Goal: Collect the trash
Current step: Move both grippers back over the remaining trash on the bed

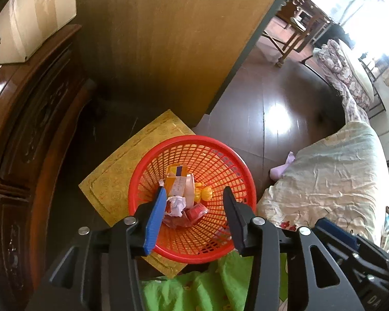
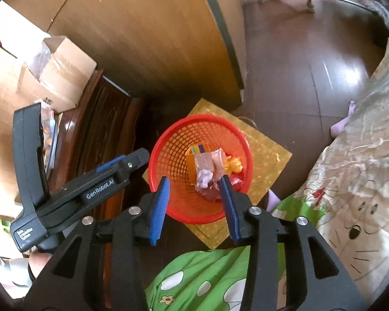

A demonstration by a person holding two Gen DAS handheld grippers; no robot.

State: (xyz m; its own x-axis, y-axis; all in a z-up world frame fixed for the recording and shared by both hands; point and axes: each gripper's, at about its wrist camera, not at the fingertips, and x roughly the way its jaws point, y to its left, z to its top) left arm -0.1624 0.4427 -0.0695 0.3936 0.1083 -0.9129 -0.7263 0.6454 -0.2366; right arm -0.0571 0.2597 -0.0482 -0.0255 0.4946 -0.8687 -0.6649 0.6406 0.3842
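My left gripper (image 1: 194, 197) and right gripper (image 2: 194, 184) hang with fingers released and empty above the red basket (image 1: 236, 160), where crumpled paper (image 1: 176, 206) and a yellow box (image 1: 177, 172) lie.

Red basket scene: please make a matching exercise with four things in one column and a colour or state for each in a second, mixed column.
Things:
1. basket
2. crumpled paper
3. mat under the basket
4. left gripper

Colour or state:
a. open, holding nothing
b. gold, patterned
c. red mesh
d. white, lying inside the basket

Pairs: 1-c, 2-d, 3-b, 4-a
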